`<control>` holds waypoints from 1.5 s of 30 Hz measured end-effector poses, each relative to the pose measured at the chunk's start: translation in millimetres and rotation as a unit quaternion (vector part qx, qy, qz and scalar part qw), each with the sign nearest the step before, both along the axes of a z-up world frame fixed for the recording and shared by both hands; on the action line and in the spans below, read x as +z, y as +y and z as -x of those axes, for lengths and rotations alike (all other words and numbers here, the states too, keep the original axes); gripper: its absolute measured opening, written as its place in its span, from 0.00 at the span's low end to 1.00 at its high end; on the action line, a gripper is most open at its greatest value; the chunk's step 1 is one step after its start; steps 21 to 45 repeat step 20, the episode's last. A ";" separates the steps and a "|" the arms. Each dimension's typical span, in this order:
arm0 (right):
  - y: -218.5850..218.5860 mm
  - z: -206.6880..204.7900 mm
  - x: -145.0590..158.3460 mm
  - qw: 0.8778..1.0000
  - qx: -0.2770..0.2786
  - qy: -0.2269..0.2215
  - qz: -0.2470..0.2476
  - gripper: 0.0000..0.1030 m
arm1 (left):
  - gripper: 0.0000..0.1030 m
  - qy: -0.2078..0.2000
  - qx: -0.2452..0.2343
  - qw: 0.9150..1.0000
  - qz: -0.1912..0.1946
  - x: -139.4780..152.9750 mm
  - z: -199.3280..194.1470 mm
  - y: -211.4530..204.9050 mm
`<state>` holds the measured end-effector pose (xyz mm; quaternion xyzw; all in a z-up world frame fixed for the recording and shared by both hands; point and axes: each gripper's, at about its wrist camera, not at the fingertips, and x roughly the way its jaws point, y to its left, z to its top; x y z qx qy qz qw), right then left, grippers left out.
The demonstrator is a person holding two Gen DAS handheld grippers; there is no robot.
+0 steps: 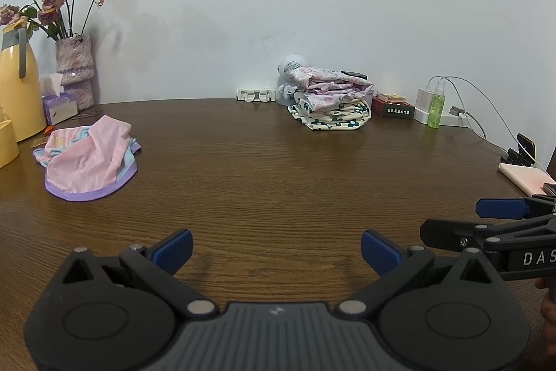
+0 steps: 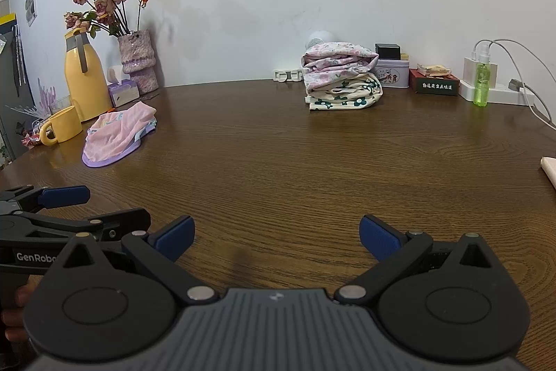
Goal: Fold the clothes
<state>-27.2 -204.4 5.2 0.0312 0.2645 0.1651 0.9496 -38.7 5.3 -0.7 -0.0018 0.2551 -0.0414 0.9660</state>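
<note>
Left gripper hangs low over the bare table, blue fingers spread wide, nothing between them. Right gripper sits just beside it, same story: jaws apart, empty, each one poking into the other's view at the edge.

So where's the work? One loose pink garment with a purple hem lies crumpled at the far left, near the yellow jug and mug, well apart from both tools. At the back, against the wall, a stack of folded clothes: I count two pieces for sure, a pink floral one on top of a cream one with dark green flowers; there may be more layers tucked in, hard to say.

My read: this is the gap between garments, one item left to do. The next move calls for a reach up and left to the pink piece, probably dragging it to the open middle of the table and spreading it flat before any fold. The fabric looks thin and mesh-like, so a pinch on the hem should grip best.
</note>
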 end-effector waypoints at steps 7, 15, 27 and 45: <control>-0.3 -0.4 -0.1 1.000 0.000 -0.001 -0.001 1.00 | 1.00 0.000 0.000 1.000 0.000 0.0 -0.4 -0.1; -0.6 -0.8 -0.1 1.000 0.000 -0.002 -0.001 1.00 | 1.00 0.001 0.001 1.000 0.003 -0.2 -0.4 -0.2; -1.3 -0.5 -0.1 1.000 0.001 -0.002 -0.002 1.00 | 1.00 -0.002 0.002 1.000 0.001 0.0 1.0 -0.5; -1.3 -0.5 -0.1 1.000 0.001 -0.002 -0.002 1.00 | 1.00 -0.002 0.002 1.000 0.001 0.0 1.0 -0.5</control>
